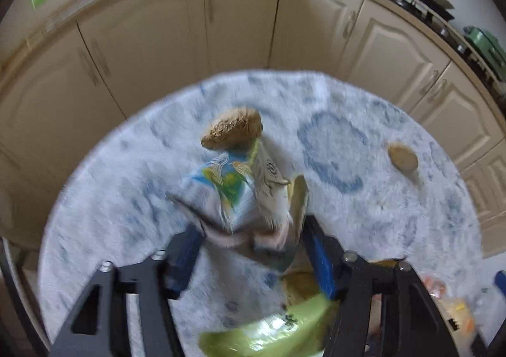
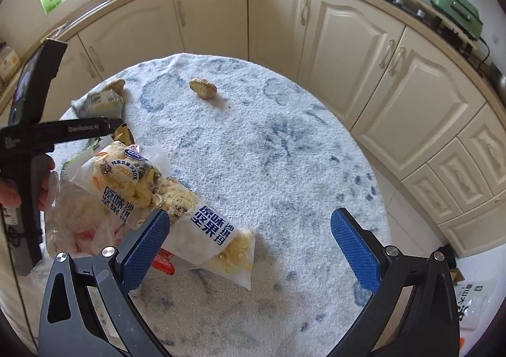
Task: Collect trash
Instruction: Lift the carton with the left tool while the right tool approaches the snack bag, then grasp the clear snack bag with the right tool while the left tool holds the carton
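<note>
Over a round table (image 2: 284, 167) draped in blue-patterned white cloth: left gripper (image 1: 249, 236), jaws clamped on a crumpled blue, green and white wrapper (image 1: 234, 189), long axis pointing away toward a brown biscuit (image 1: 232, 129). Right gripper (image 2: 249, 236), jaws wide apart, white snack bag (image 2: 177, 208) beside its left finger, slanting down-right. Second biscuit (image 2: 203, 88) well apart.

Motion blur smears the crumpled wrapper (image 1: 240, 195) and the green packet (image 1: 268, 328), whose lower part the frame's bottom edge cuts off. Near right, a white package (image 2: 474, 300) is clipped by the frame's edge.
</note>
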`<state>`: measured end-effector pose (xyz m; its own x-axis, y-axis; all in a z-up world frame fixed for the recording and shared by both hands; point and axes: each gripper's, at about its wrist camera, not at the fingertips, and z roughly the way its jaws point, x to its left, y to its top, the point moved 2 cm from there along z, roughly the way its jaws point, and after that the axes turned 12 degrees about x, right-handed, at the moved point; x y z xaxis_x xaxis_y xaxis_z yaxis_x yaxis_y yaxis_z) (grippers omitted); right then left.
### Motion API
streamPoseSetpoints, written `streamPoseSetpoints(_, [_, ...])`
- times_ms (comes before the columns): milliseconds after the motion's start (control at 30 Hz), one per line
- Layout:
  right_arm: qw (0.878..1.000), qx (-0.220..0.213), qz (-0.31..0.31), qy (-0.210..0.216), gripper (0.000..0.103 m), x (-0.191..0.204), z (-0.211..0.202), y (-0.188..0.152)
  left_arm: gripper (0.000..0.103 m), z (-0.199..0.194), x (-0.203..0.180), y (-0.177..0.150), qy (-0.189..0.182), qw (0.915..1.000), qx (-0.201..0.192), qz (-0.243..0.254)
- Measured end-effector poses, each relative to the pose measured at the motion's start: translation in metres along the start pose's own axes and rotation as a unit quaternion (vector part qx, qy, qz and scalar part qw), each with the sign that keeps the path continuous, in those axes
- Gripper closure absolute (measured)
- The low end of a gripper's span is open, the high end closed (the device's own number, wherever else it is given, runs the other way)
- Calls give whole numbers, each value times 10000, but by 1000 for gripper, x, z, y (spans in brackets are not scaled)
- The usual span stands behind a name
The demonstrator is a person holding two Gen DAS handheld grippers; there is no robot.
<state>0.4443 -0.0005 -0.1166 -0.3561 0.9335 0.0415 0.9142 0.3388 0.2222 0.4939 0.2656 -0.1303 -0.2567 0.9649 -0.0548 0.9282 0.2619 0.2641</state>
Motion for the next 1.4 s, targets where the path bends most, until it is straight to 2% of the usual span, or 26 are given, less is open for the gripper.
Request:
streamPoseSetpoints(33, [10000, 3, 4, 25, 0, -1, 0, 1, 82, 2, 0, 0, 26, 10000, 39, 48])
streamPoseSetpoints(100, [10000, -29, 4, 9, 0, -1, 0, 2, 102, 0, 8, 0, -154, 9997, 186, -84])
streamPoseSetpoints(167, [10000, -40, -9, -26, 0, 1, -1, 1, 101, -7, 13, -2, -236, 9996, 144, -96])
streamPoseSetpoints(267, [10000, -33, -61, -26, 0, 4, -3, -1, 101, -18, 18, -8, 37, 10000, 8, -57])
streamPoseSetpoints(333, [9999, -1, -137, 59, 0, 7, -4, -4, 99, -25, 20, -14, -28, 10000, 61, -59])
streamPoseSetpoints(433, [9999, 18, -153, 69, 0, 9, -5, -7, 80, -37, 26, -25, -27, 9999, 150, -40])
streamPoseSetpoints(500, [9998, 1, -181, 20, 0, 11, -5, -7, 33, -46, 33, -30, 22, 9998, 100, -180])
streamPoseSetpoints(533, [9998, -7, -179, 14, 0, 11, -5, -6, 25, -50, 37, -30, 7, 9997, -5, -233])
streamPoseSetpoints(567, [9999, -10, -167, 13, 0, 11, -5, -5, 18, -53, 42, -27, 12, 9995, -136, -289])
streamPoseSetpoints(633, [9999, -3, -160, 7, 0, 12, -4, -3, 18, -58, 46, -24, 185, 9986, -219, -433])
streamPoseSetpoints(700, [9998, 11, -177, 10, 0, 13, -2, -2, 13, -47, 48, -10, 224, 9984, -167, -498])
streamPoseSetpoints(800, [9998, 24, -207, 43, 0, 15, 0, 1, 12, -17, 42, 9, 109, 9991, 107, -401])
streamPoseSetpoints(833, [9997, 32, -218, 52, 0, 15, 1, 2, 14, -8, 40, 13, -40, 9993, 164, -322])
streamPoseSetpoints(867, [9997, 35, -224, 57, 0, 16, 1, 2, 27, 0, 37, 15, -207, 9992, 230, -271])
streamPoseSetpoints(900, [9997, 40, -234, 58, 0, 16, 1, 3, 41, 0, 36, 16, -24, 9998, 56, -200])
streamPoseSetpoints(933, [9997, 41, -241, 55, 0, 16, 1, 3, 40, -1, 32, 15, 174, 9998, -16, -70])
streamPoseSetpoints(1033, [9997, 52, -245, 72, 0, 16, 2, 4, 41, -3, 30, 6, 20, 9999, 98, -6])
streamPoseSetpoints(1100, [9996, 70, -245, 79, 0, 16, 2, 3, 41, -13, 31, -4, 67, 10000, -27, 15])
streamPoseSetpoints(1167, [9994, 111, -290, 140, 0, 18, 2, 1, 41, -28, 33, -17, 247, 9995, -202, 44])
streamPoseSetpoints(1300, [9982, 174, -495, 286, 0, 28, 4, -1, 41, -60, 32, -51, 208, 9990, -381, 109])
streamPoseSetpoints(1400, [9977, 179, -608, 237, 0, 39, 8, 2, 41, -83, 35, -75, 267, 9983, -488, 186])
